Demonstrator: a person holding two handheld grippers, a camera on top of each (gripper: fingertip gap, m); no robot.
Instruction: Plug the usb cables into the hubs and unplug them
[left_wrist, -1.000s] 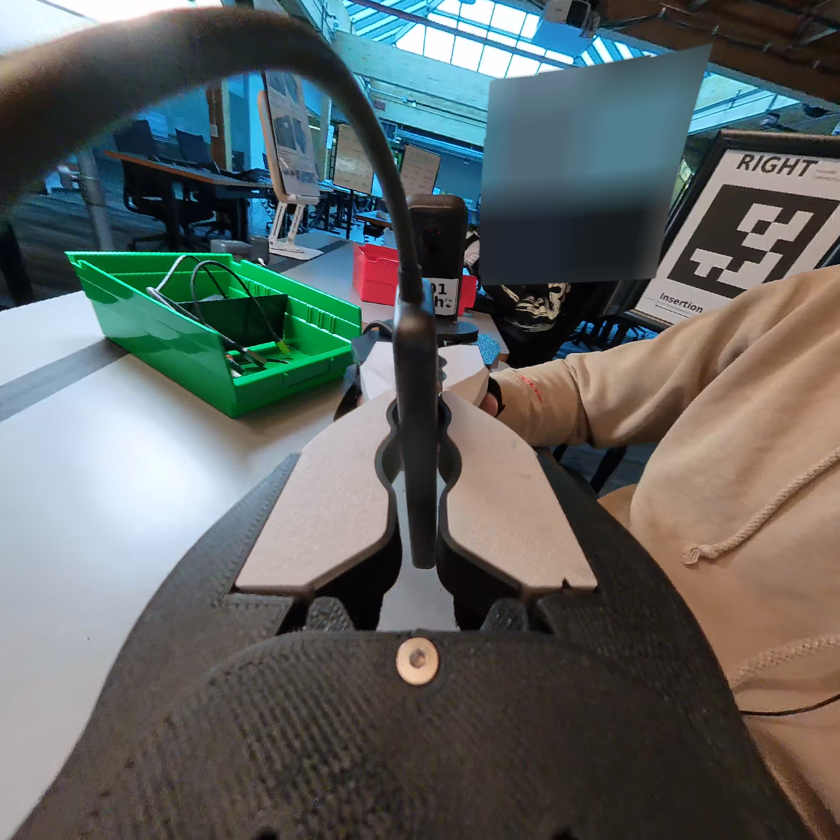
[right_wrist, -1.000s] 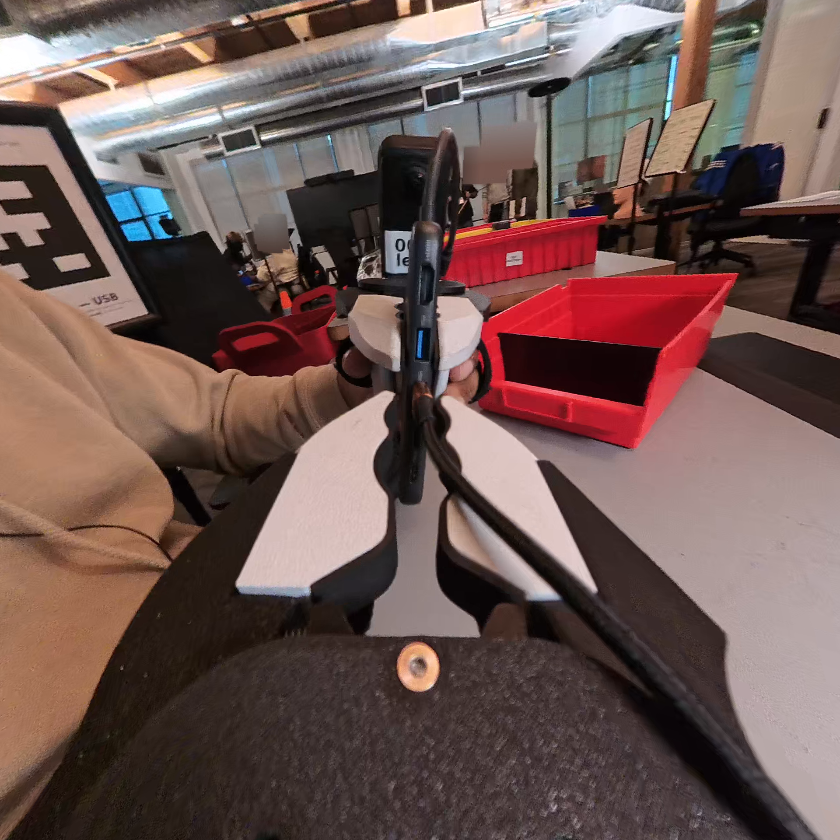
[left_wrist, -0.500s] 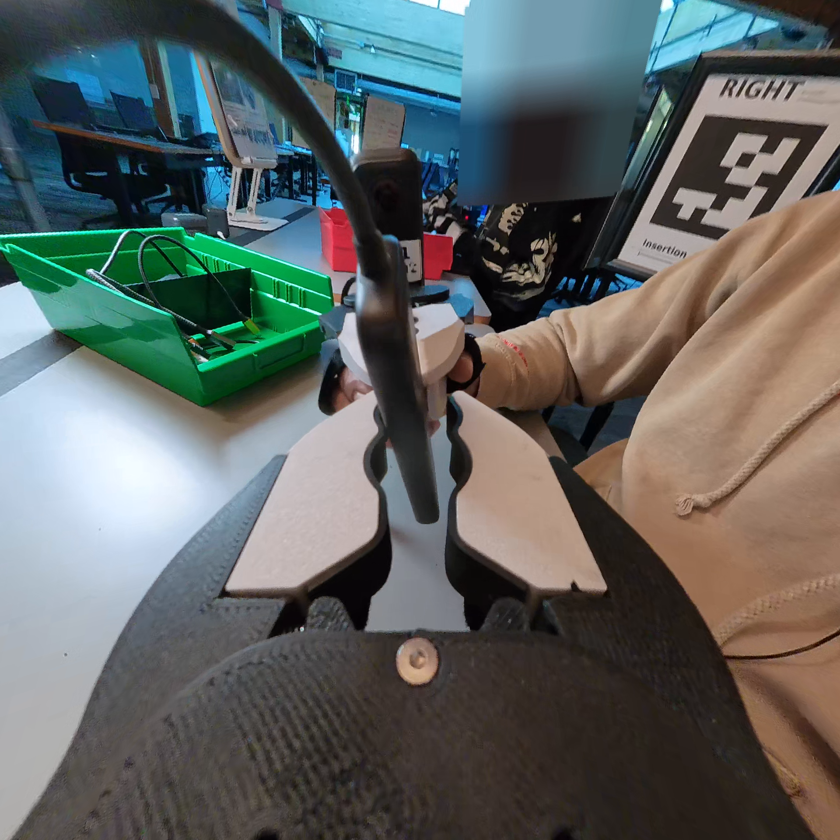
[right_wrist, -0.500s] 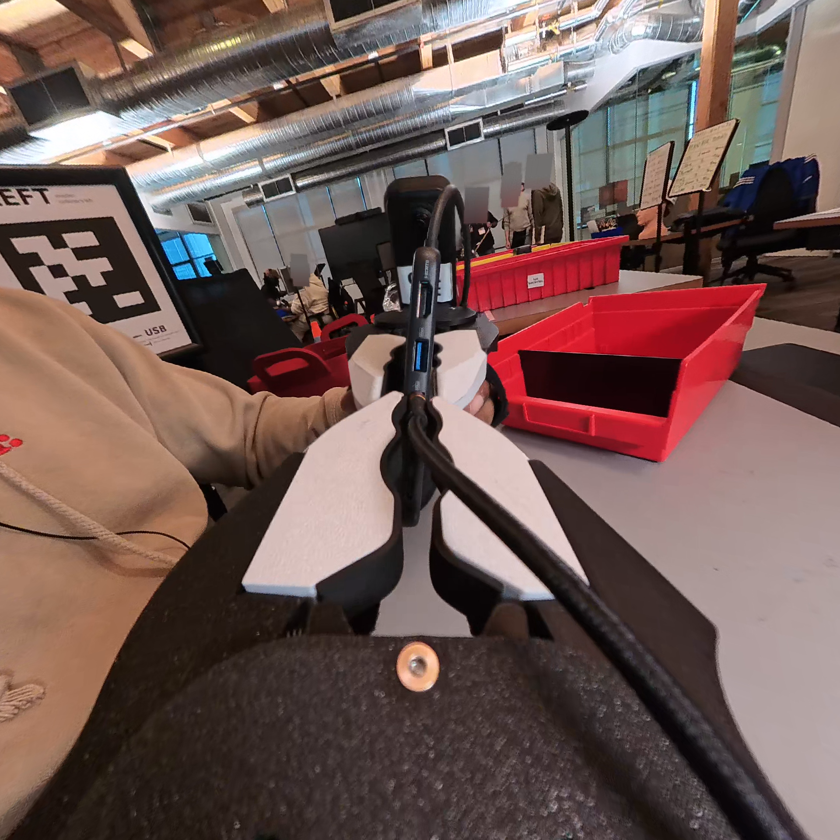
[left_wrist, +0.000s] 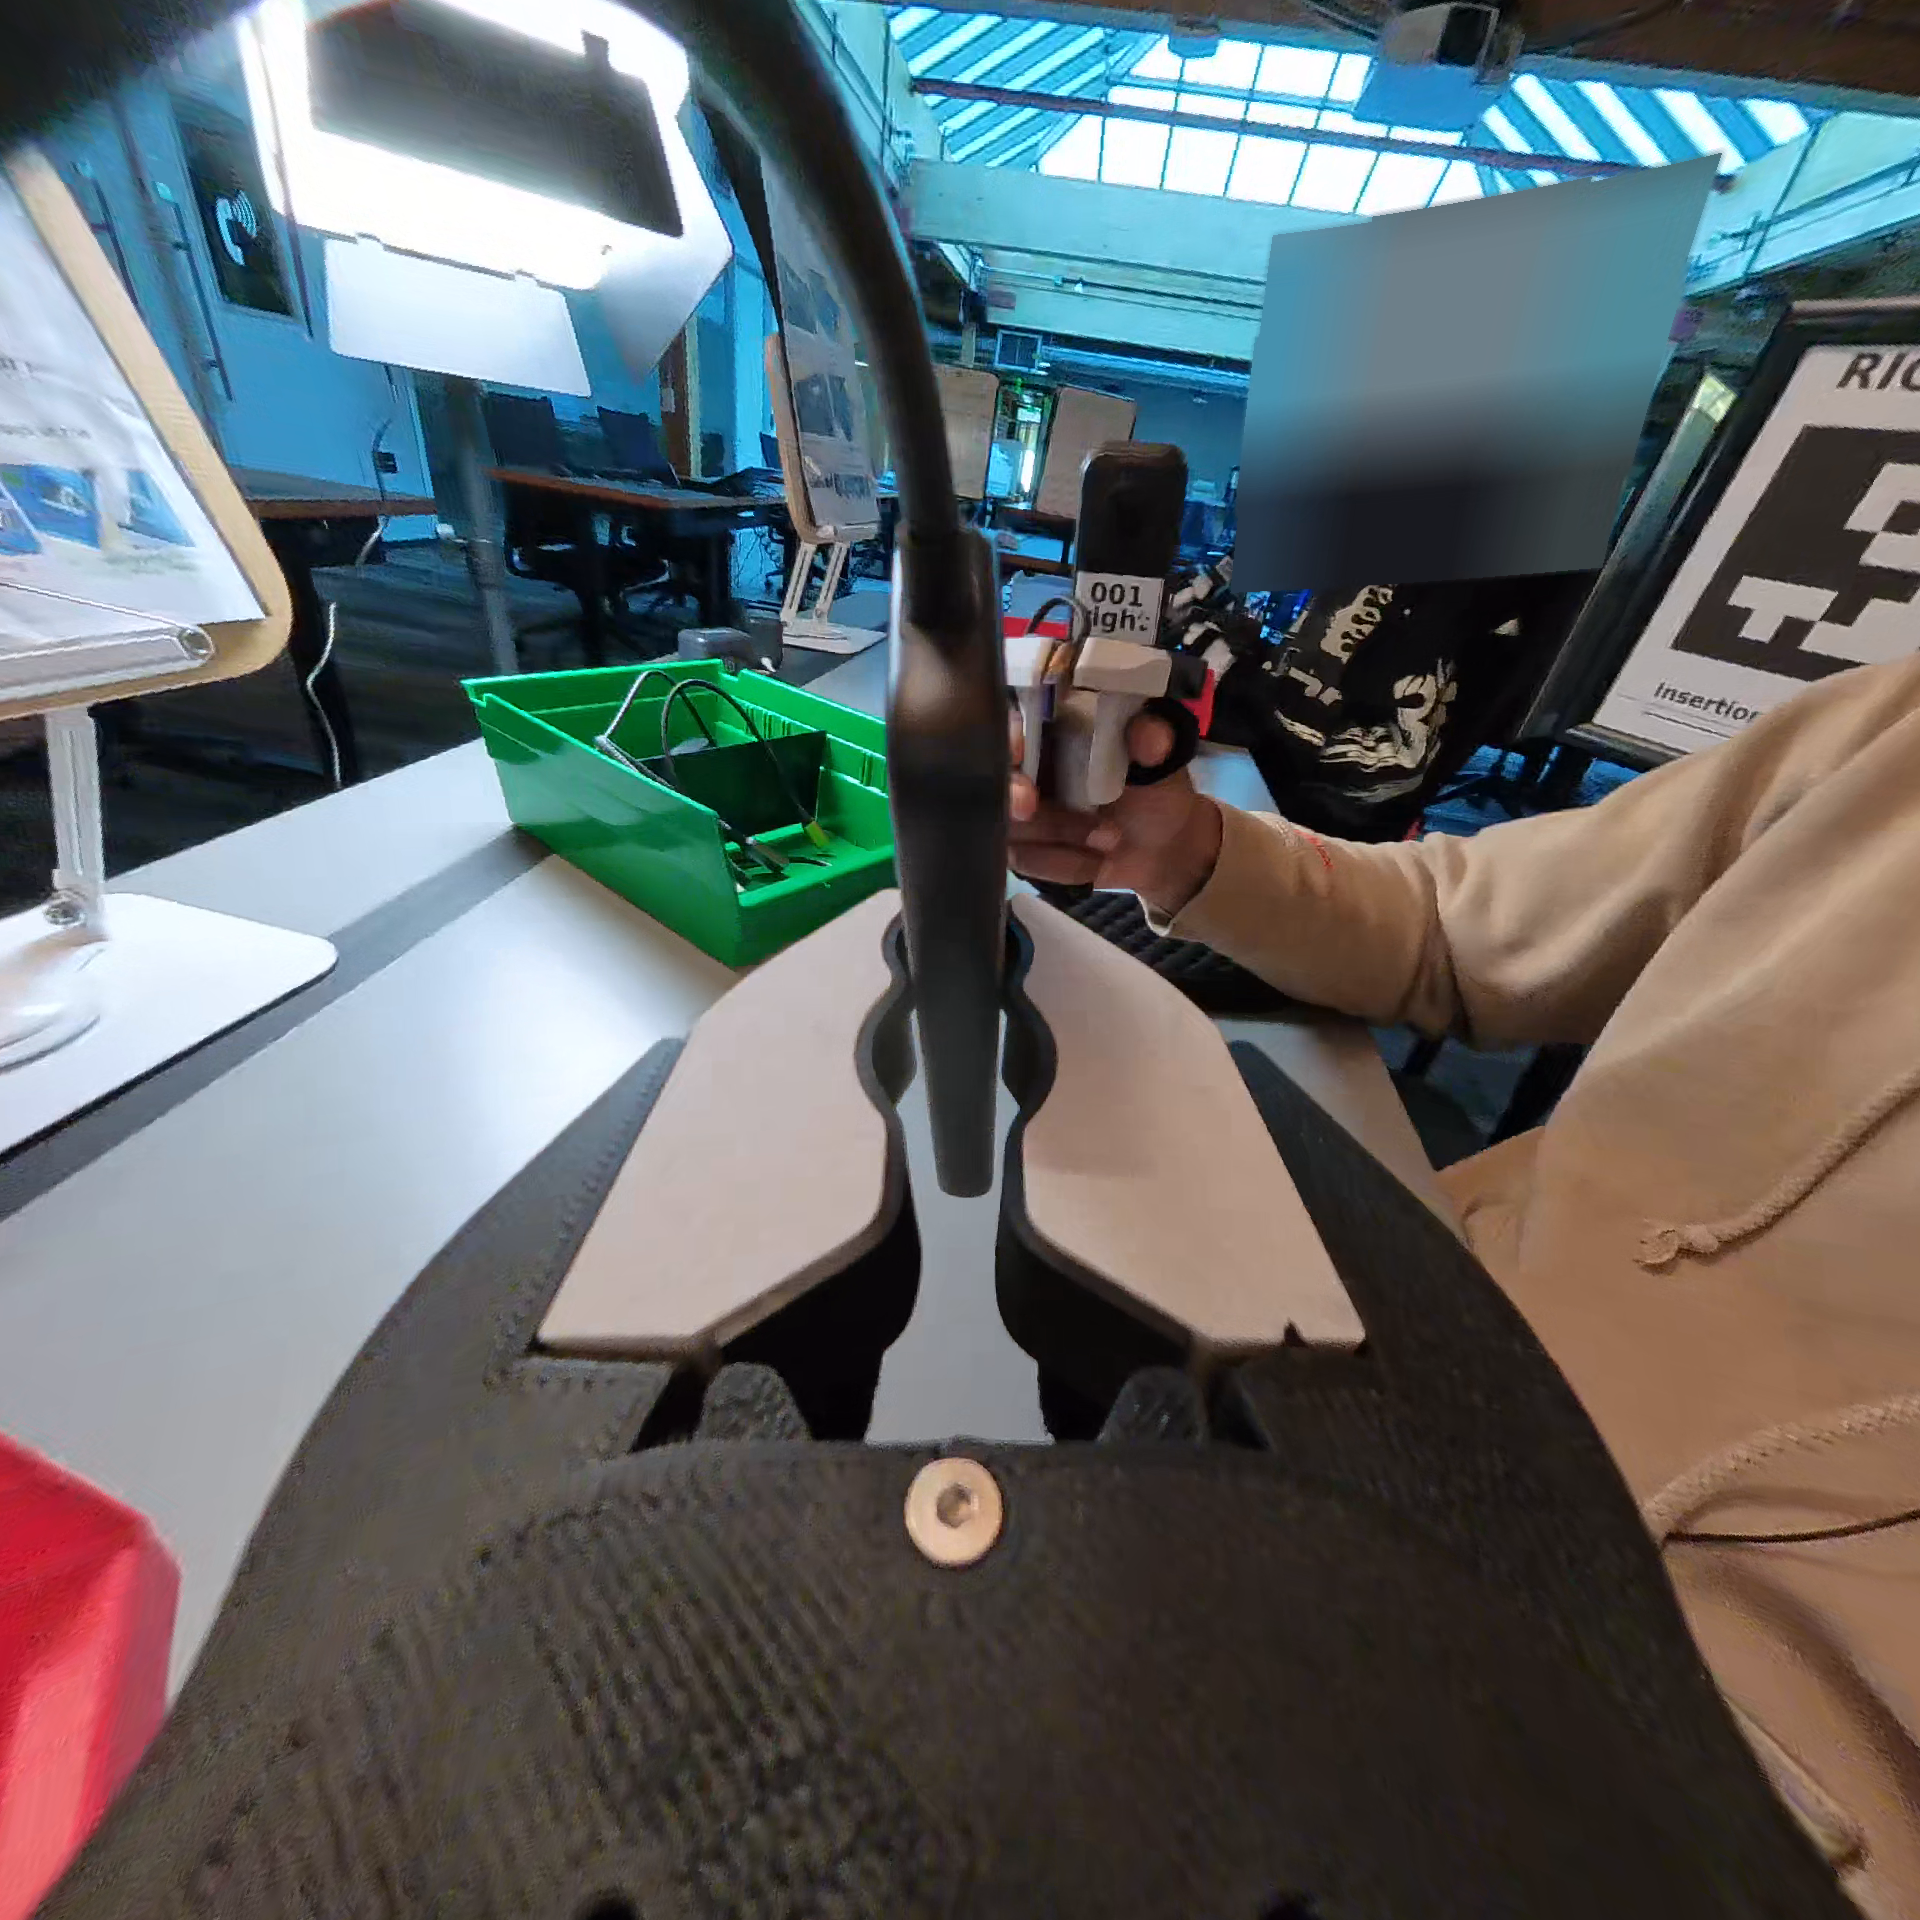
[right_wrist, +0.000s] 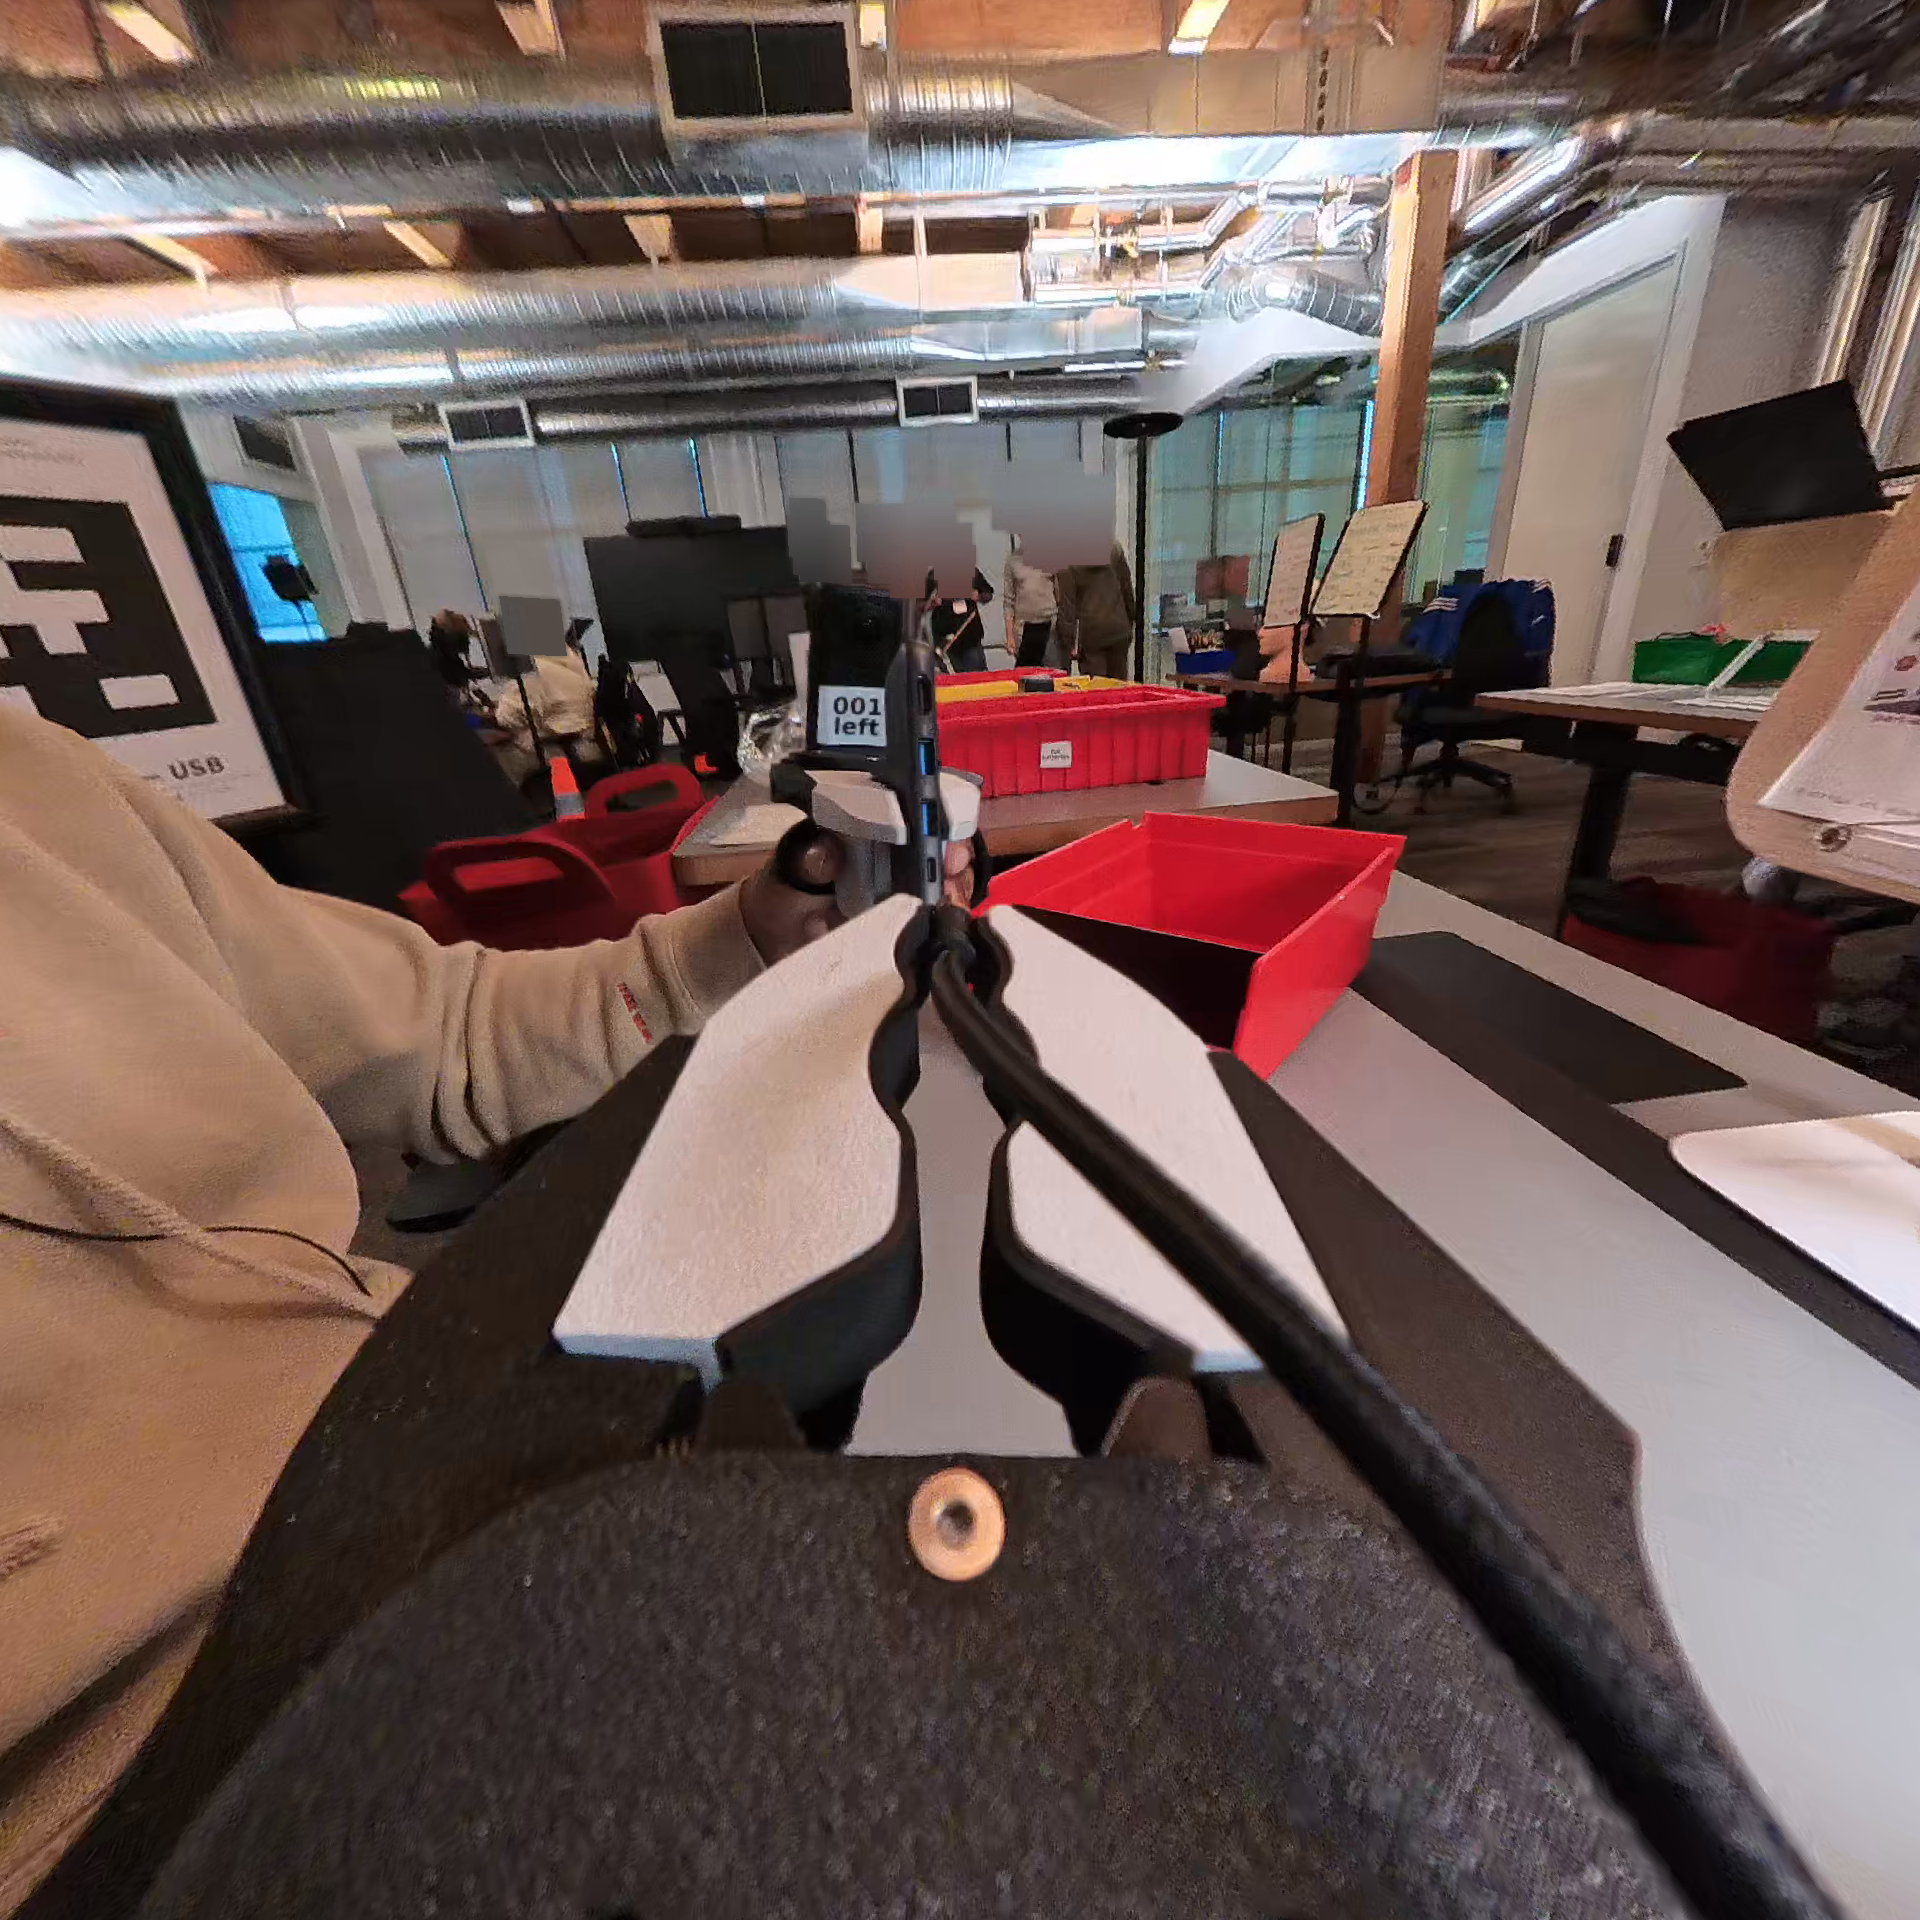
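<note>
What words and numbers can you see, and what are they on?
I don't read writing out; these things carry it:
White sticker on the far black camera, left wrist view.
White sticker likewise, right wrist view.
Framed marker signs.
Paper on a stand: blurred.
Label on red crate: too small.

Two hand-held grippers (left_wrist: 951, 997) (right_wrist: 951, 935), one hub (left_wrist: 948, 831), one green bin (left_wrist: 665, 821), one red bin (right_wrist: 1226, 914).

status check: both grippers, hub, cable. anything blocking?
Left gripper shut on USB hub. Right gripper shut on black cable. Hub and plug apart, both off the table. Nothing between.
</note>
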